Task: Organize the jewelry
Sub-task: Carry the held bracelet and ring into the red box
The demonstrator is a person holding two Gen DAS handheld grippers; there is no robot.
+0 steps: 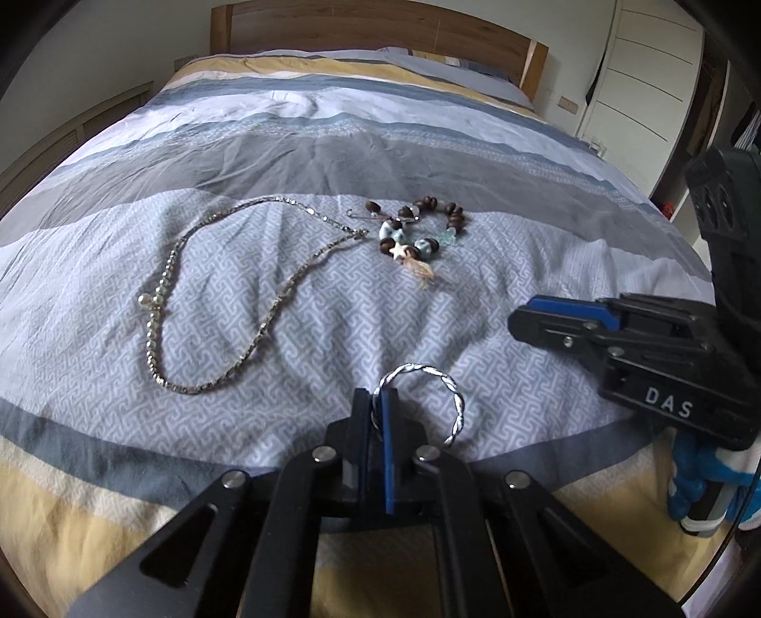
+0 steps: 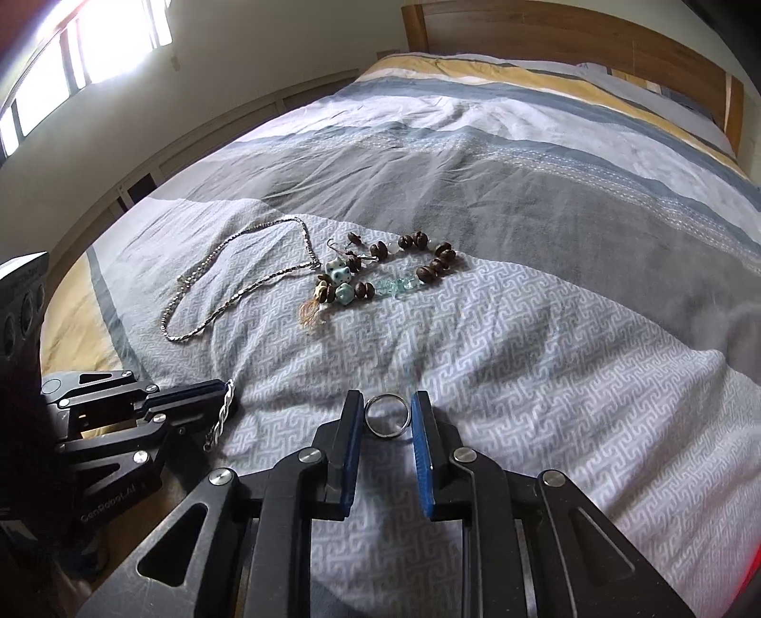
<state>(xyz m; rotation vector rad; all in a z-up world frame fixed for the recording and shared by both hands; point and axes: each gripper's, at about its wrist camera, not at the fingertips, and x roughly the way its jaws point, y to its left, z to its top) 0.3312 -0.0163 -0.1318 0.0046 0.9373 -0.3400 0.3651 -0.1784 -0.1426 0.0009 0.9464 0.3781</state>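
My left gripper (image 1: 376,404) is shut on a twisted silver bracelet (image 1: 444,385), held just above the bedspread; it also shows in the right wrist view (image 2: 223,404). My right gripper (image 2: 387,409) holds a silver ring (image 2: 387,414) upright between its blue pads, jaws narrowly apart and touching its sides. A silver chain necklace (image 1: 190,290) lies looped on the bedspread at the left. A bracelet of brown and turquoise beads (image 1: 414,228) lies beyond it to the right, and also shows in the right wrist view (image 2: 390,275).
The bed (image 1: 380,157) has a striped grey, white and yellow cover and a wooden headboard (image 1: 371,28). A white wardrobe (image 1: 651,71) stands at the right. A window (image 2: 71,57) is on the left wall.
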